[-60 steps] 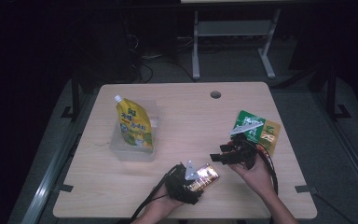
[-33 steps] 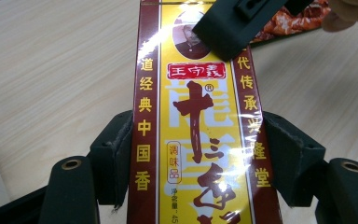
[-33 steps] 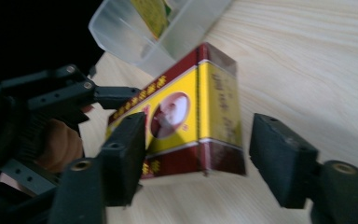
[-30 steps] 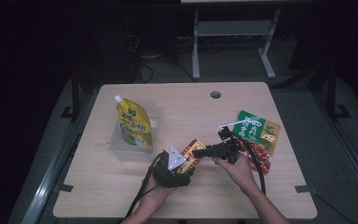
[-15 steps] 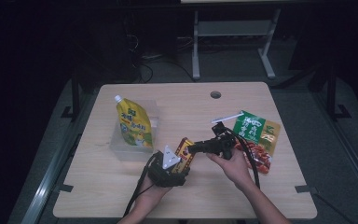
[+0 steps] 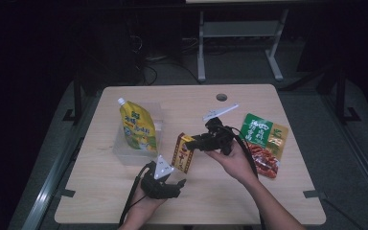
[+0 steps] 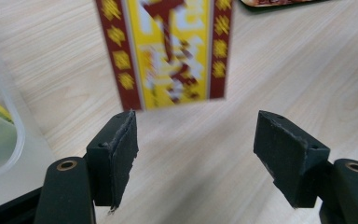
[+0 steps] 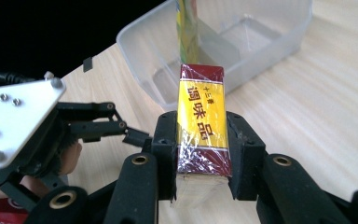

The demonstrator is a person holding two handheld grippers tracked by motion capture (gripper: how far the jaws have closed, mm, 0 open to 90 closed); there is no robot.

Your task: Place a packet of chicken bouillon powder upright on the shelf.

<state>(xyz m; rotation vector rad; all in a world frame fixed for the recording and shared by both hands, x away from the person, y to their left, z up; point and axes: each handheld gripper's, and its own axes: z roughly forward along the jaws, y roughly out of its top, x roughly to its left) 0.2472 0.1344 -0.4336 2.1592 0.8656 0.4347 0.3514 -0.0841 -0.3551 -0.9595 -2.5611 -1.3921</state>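
High view shows the right gripper (image 6: 197,143) squeezing a small red and yellow box wrapped in shiny plastic (image 6: 184,152), holding it up above the light wooden table (image 6: 249,191). Two seconds ago the left gripper (image 6: 172,184) had this box near the front edge, and the right one was over by the packets. A second ago both grippers met at the box. Now the box has gone over to the right gripper, whose jaws have just been closing and now press on both narrow sides of it, as the right gripper view shows (image 8: 201,135). Left gripper has let go; its jaws stand wide apart with nothing between them, low over the table at the front, and the box hangs just beyond them in the left gripper view (image 7: 168,51). Behind the box sits a clear plastic tub (image 6: 124,154) with a tall yellow and green pouch with a white cap (image 6: 138,128) in it. On the right of the table lie a green packet (image 6: 258,130) and a red snack packet (image 6: 265,160), in the same place as before
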